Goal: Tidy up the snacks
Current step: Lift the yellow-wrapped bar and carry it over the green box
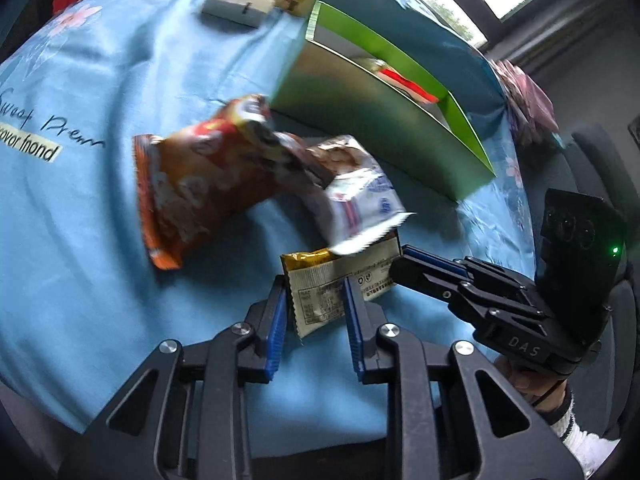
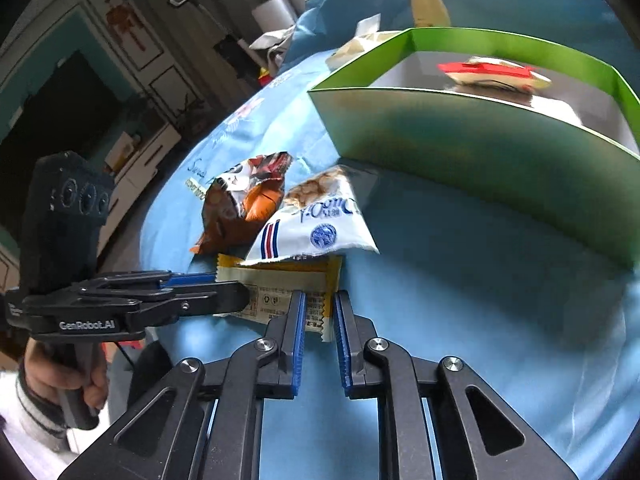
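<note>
Grippers left [image 1: 315, 292] and right [image 2: 320, 308] both straddle the flat yellow packet [image 1: 340, 280], jaws narrowly parted.

Black gripper [image 1: 315, 292], blue ribbed pads [image 1: 276, 332]

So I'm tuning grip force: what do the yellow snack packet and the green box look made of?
Yellow snack packet: thin glossy plastic film, probably; crimped zigzag end seal, wrinkles.
Green box: stiff coated cardboard, apparently; flat thin walls, sharp folded corners, slight sheen.
</note>
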{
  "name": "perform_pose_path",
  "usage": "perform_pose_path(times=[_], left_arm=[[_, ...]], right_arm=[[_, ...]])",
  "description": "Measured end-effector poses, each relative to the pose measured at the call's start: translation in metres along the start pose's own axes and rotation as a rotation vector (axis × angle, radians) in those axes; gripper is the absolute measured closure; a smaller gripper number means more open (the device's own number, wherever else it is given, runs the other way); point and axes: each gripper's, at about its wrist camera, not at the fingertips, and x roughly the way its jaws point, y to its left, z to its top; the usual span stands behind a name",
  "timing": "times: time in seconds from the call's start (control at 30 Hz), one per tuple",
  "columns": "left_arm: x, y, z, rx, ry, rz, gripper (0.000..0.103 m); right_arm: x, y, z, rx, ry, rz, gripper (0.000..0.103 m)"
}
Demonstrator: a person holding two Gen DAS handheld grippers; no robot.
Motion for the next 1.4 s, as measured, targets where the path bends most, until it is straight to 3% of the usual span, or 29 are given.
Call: perform_pose_path(times=[0.3, 0.53, 1.07, 1.4], left_arm=[[-0.001, -0.040, -0.003, 0.092, 0.006, -0.038, 0.078], [-0.002, -0.064, 0.010, 0.149, -0.022, -0.064, 0.077], [-0.001, -0.096, 0.081, 0.250, -0.108, -0.074, 0.074], [0.022, -0.106, 0.129, 0.287, -0.118, -0.057, 0.074]], right_arm=[[-0.042, -0.002, -0.020, 0.032, -0.054, -0.043, 0.087], [-0.073, -0.004, -0.016, 0.033, -0.135, -0.078, 0.087], [-0.100, -0.026, 0.038, 0.020, -0.278, -0.128, 0.087], [-0.095, -0.055, 0.074, 0.032, -0.304, -0.148, 0.087]])
